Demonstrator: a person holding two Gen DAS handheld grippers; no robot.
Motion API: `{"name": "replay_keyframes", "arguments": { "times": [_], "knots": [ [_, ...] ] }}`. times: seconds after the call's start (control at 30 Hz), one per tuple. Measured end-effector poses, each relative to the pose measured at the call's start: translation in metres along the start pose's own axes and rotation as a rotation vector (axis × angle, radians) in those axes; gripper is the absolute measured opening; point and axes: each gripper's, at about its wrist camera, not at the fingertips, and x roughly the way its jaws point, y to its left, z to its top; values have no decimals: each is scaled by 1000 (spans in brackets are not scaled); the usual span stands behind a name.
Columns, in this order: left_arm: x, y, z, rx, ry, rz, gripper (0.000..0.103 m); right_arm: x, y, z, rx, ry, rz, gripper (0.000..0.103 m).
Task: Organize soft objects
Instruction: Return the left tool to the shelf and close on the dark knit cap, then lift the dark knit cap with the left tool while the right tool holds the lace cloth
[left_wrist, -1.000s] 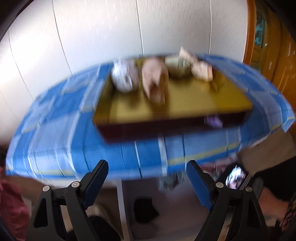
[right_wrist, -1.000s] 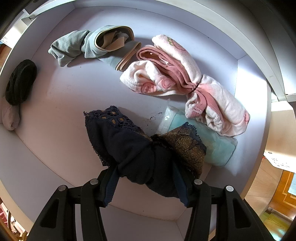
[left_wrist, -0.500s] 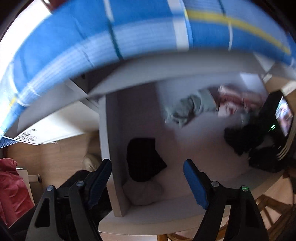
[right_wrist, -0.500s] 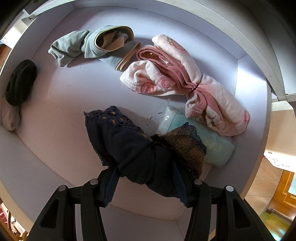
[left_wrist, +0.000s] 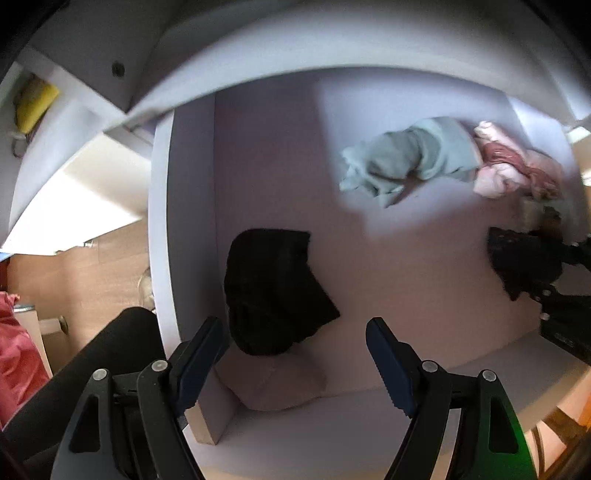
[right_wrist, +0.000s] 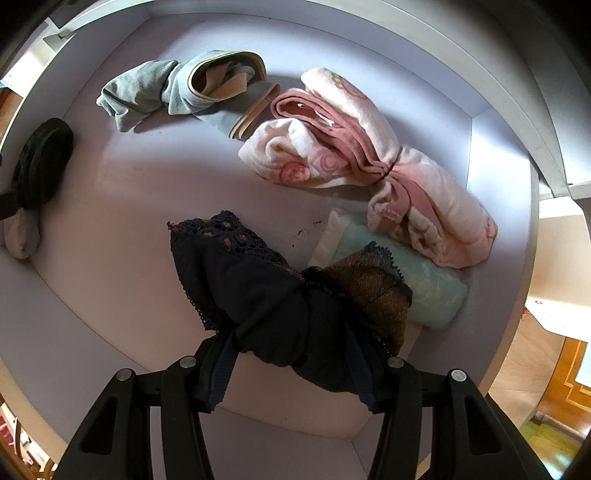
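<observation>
The right claw (right_wrist: 291, 365) grips a bunched dark lace garment (right_wrist: 266, 288) over the white drawer (right_wrist: 122, 192). The left claw (left_wrist: 295, 350) hangs open and empty, jaws just narrowed slightly, above a black cloth (left_wrist: 273, 288), perhaps a folded sock, near the drawer's left wall.

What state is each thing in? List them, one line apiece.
left gripper: open, empty, above the black cloth.
right gripper: shut on the dark lace garment.
black cloth: crumpled, lying loose.
grey-green garment: twisted, lying loose.
pink towel: bunched, cinched mid-length.
</observation>
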Motion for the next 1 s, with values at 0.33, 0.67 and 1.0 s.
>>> {"name": "replay_keyframes", "arguments": {
  "times": [0.33,0.67,1.0],
  "knots": [
    [32,5,0,-48,67,-31,80,-3,-9,-8,47,10,15,53],
    [44,14,2,-71,70,-52,63,-5,-34,-21,136,36,68,49],
    [48,-11,2,32,68,-22,42,-4,-75,-40,262,53,139,48]
  ]
}}
